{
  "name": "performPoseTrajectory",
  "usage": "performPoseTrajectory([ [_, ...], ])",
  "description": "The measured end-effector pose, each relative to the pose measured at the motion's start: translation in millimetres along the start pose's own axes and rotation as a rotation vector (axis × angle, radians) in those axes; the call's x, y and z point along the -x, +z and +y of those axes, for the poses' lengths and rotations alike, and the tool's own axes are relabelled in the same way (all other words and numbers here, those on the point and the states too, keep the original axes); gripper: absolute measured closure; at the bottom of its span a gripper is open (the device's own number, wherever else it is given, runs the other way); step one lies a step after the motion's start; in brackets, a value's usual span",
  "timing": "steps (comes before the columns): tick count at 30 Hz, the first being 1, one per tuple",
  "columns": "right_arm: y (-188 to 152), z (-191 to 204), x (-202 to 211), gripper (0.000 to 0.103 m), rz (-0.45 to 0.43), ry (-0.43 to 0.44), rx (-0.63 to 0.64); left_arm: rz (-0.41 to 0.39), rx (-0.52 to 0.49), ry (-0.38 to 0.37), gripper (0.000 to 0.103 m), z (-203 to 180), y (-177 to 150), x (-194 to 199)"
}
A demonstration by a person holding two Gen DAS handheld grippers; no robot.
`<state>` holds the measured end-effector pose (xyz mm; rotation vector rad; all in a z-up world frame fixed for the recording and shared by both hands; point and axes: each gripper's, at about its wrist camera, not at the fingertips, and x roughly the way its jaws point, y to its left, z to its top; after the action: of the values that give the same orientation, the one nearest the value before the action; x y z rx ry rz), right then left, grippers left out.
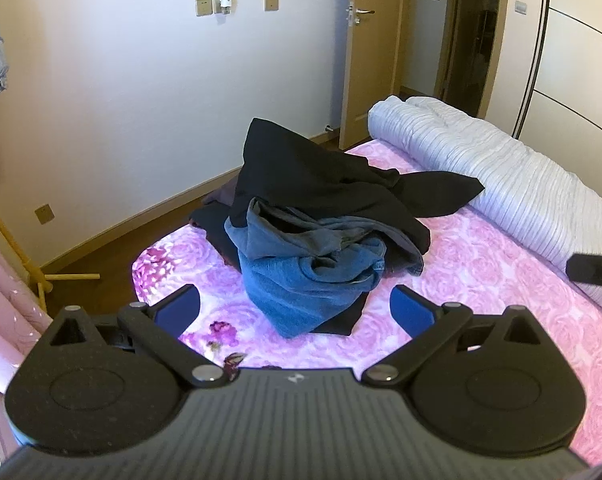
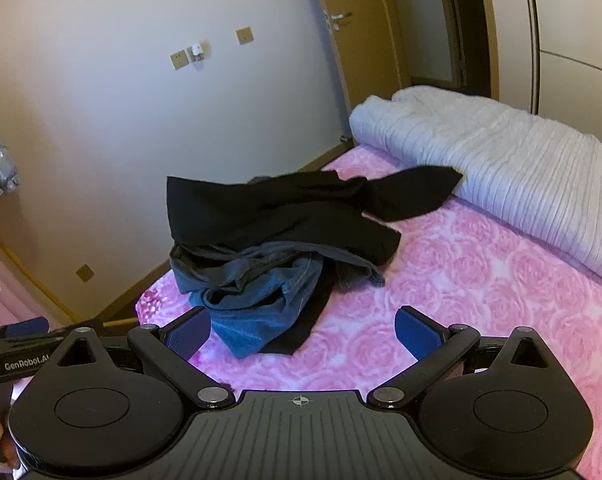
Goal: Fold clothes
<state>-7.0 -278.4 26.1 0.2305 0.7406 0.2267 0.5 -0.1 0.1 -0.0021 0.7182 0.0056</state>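
Heaped near the bed's left edge on the pink rose-print bedsheet (image 1: 481,264): a crumpled pair of blue jeans (image 1: 301,280) at the front, a black garment (image 1: 313,184) draped over and behind it, one black end trailing toward the rolled white quilt (image 1: 501,184) along the far side. Nothing in the heap squared or stacked; all bunched and overlapping. Left gripper (image 1: 295,306) held above the sheet just short of the jeans, fingers spread wide, nothing between the blue pads. Right gripper (image 2: 303,330) likewise wide open and empty, aimed at the same heap from slightly further right. Judging by this, somewhere in the sorting stage: either before a piece is drawn out, or between pieces with folded ones lying out of view; impossible to tell which. Any next pick likely calls for closing on a single layer at a waistband or hem, lifting one garment free without dragging its neighbour, then spreading it flat on open sheet.
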Motion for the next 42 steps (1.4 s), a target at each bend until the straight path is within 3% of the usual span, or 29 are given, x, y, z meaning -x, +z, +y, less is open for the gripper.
performPoseTrajectory([
  [5,6,-4,4,0.002,-0.027,0.004,0.011,-0.024,-0.011,0.007,0.003,1,-9,6],
  [10,3,-4,5,0.002,-0.034,0.003,0.039,0.028,-0.019,0.02,0.003,-1,-19,0],
  [12,5,-3,3,0.002,-0.037,-0.012,0.043,0.061,-0.016,0.023,0.003,-5,-9,1],
  [20,8,-10,2,0.002,-0.036,-0.038,0.029,0.059,-0.033,0.02,0.003,-12,-4,-7],
  [42,6,-3,-4,0.002,-0.031,0.002,0.05,0.071,-0.033,0.017,0.003,-10,-8,-12],
])
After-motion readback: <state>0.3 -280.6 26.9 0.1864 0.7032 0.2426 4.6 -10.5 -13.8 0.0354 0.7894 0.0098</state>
